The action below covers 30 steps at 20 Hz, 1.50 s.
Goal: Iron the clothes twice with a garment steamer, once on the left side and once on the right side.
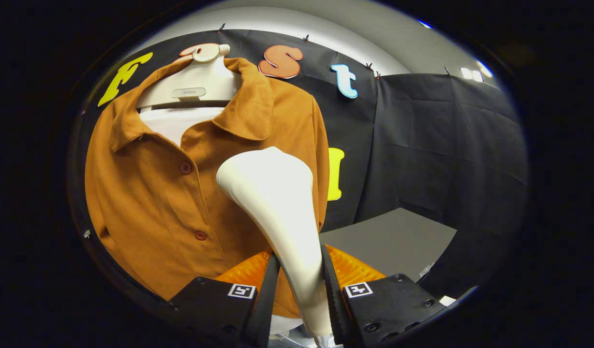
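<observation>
1. gripper [299,295] fingers clamped on the steamer [277,203] handle
2. steamer's long axis runs up toward 11 o'clock, head right against the shirt [152,193] front, near the button line

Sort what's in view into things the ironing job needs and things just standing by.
Job: white plastic garment steamer, clamped between the tongs; brown button-front collared shirt.

Bystanders: white mannequin neck wearing the shirt; grey floor.

Glossy plastic steamer [277,203]; matt suede-like shirt [152,203]
</observation>
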Available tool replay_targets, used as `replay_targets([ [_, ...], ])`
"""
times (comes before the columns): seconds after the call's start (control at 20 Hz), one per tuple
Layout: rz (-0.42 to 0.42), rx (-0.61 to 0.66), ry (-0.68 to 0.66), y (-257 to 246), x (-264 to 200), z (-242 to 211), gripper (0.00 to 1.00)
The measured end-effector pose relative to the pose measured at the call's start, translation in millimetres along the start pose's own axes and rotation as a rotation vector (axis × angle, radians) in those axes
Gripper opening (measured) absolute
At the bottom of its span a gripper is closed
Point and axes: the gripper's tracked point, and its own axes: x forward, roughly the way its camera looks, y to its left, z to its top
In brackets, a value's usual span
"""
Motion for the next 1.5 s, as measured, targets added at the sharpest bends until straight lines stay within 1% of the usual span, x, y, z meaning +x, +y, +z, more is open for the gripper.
replay_targets([
  [0.2, -0.022, -0.016, 0.059, 9.8, 6.9, -21.4, 0.52],
  [0.45, -0.024, -0.016, 0.138, 17.2, 14.7, -47.7, 0.52],
  [0.95, -0.029, -0.026, 0.314, 6.5, 26.8, -109.5, 0.52],
  [1.5, -0.008, -0.029, 0.441, 1.0, 28.8, -145.2, 0.52],
])
